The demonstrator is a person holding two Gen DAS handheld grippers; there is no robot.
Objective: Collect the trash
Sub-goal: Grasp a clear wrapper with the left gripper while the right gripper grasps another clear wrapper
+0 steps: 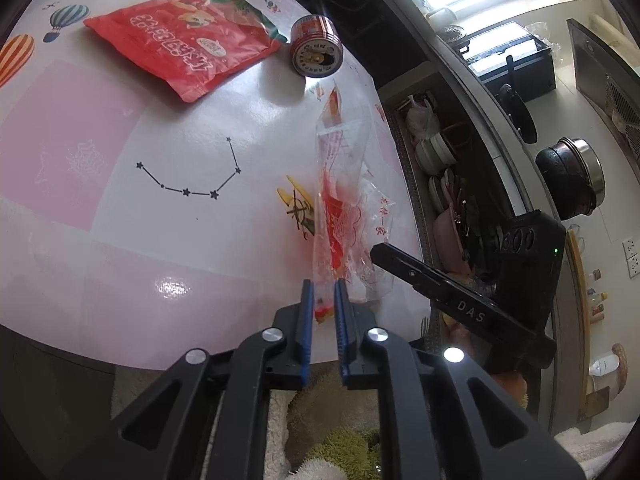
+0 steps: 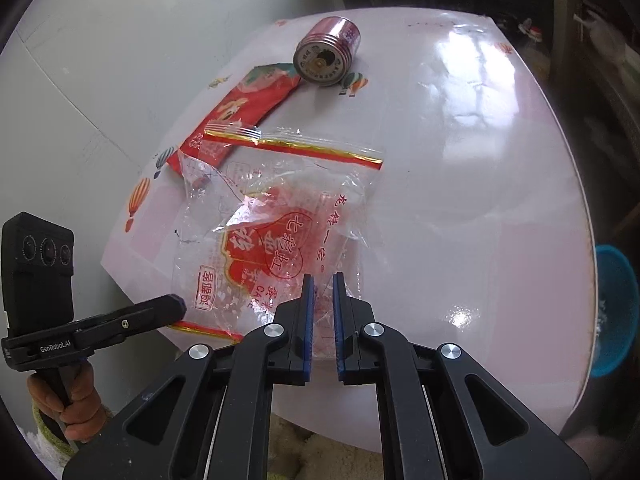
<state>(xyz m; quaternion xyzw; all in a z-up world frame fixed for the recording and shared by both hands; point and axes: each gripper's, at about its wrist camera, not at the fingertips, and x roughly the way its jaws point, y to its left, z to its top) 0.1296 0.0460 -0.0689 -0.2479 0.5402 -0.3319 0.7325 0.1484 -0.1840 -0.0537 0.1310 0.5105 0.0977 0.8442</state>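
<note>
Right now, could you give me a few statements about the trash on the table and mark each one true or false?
1. Both hand-held grippers pinch the clear bag. True: the left and the right each have it between their fingers.
2. The can stands upright. False: it lies on its side.
3. The red packet lies flat on the table. True.
4. The can sits inside the clear bag. False: it lies apart from it, beyond the packet's end.
5. A blue basket shows past the table's edge. True.
</note>
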